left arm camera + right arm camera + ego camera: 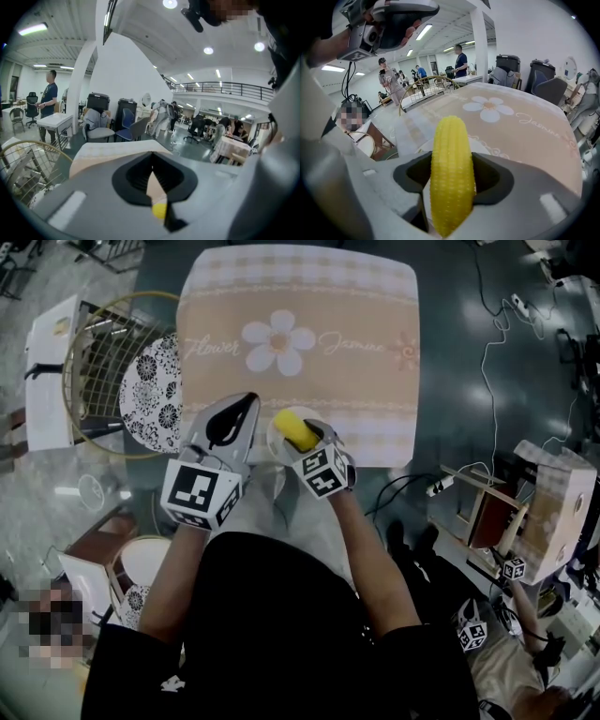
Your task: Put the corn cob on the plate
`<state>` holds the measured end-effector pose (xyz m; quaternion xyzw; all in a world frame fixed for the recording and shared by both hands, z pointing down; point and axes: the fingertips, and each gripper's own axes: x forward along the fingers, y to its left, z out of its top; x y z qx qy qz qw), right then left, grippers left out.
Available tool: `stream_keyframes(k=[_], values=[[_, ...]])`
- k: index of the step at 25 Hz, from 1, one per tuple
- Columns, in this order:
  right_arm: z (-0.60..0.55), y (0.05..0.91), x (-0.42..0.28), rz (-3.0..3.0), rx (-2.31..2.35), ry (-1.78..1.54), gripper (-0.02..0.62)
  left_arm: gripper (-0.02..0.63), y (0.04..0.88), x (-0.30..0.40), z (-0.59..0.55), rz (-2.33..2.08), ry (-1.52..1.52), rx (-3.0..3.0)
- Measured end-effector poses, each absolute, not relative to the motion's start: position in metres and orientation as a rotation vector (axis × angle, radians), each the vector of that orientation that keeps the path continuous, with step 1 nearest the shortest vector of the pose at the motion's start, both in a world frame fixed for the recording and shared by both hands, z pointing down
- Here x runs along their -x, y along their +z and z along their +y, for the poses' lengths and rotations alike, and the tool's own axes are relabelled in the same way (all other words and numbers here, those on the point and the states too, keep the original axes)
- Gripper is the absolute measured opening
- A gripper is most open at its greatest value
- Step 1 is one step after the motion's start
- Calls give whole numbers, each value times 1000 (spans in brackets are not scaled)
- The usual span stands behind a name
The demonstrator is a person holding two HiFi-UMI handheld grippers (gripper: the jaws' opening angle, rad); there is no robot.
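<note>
Now, closest in: right gripper (309, 439) clamped on the corn cob (451, 159), jaws wide w/ pads pressing both flanks, cob standing lengthwise between them. Prob gripped mid-body so it can't roll out. Wrist tipped steeply down, forearm reaching fwd from the body. Cob hangs right over the white plate (275, 448) at the table's near edge, not resting on it yet as far as I can tell. Left gripper (244, 407) just beside, tips together, nothing in them, angled shallow; parked clear of the drop, I'd say. Beyond: flower tablecloth (300, 296), and off left a wire rack (94, 343) w/ a patterned plate (155, 390).
</note>
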<state>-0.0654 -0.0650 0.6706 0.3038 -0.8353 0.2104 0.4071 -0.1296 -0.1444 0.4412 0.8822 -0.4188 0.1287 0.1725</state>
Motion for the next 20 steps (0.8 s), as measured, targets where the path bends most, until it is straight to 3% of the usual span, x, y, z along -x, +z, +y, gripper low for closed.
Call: stream_keyframes(k=[20], values=[[-63, 688, 63, -2052, -746, 500, 253, 6, 434, 144, -150, -1177, 345, -2524]])
